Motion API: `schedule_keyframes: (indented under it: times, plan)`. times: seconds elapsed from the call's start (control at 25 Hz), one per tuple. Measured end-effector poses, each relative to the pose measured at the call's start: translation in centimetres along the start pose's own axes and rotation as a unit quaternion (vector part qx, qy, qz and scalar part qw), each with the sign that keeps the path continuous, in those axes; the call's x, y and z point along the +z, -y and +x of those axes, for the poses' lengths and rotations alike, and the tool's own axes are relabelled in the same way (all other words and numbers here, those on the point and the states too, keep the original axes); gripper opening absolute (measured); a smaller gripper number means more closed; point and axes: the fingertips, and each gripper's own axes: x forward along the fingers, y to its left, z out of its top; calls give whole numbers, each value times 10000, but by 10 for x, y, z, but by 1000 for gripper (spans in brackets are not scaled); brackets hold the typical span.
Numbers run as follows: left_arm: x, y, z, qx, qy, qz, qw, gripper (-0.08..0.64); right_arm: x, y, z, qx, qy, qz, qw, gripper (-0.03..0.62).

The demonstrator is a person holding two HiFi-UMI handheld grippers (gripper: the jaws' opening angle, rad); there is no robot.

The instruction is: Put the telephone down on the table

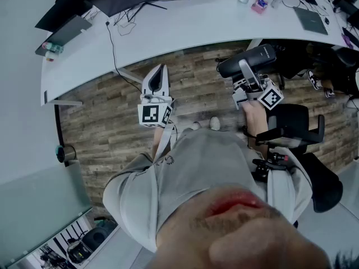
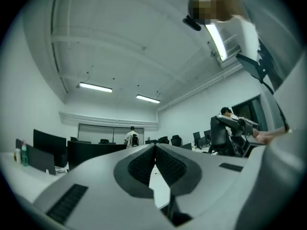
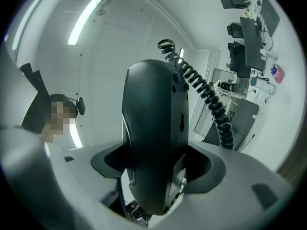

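Your right gripper [image 1: 244, 72]: jaws wide, clamped on phone [image 3: 153, 128] (coiled cord [image 3: 211, 99] attached). Phone in air over floor [image 1: 112, 116], short of counter [image 1: 185, 27]. Your left gripper [image 2: 154, 150]: jaws together, nothing between.

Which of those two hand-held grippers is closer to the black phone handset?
Right. The right hand-held gripper clamps the telephone handset between its jaws; the left hand-held gripper is apart from it, shut and empty.
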Motion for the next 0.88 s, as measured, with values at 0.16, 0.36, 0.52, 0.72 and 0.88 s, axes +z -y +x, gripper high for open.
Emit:
schedule_keyframes:
  times: [0.16, 0.36, 0.52, 0.72, 0.88]
  plan:
    - [-2, 18, -11, -20, 49, -172, 9998, 6, -9, -14, -19, -89, -227, -170, 9996, 334]
    - [-8, 21, -19, 228, 115, -612, 9978, 6, -35, -18, -27, -164, -385, 232, 9989, 334]
    - [-11, 31, -11, 87, 37, -689, 9976, 6, -39, -25, -20, 60, -476, 519, 9975, 334]
    - [-14, 42, -1, 165, -10, -854, 9962, 6, -22, -12, -26, -6, -589, 579, 9966, 334]
    - [-23, 56, 10, 232, -138, -950, 9951, 6, -2, 5, -33, 15, -732, 369, 9966, 334]
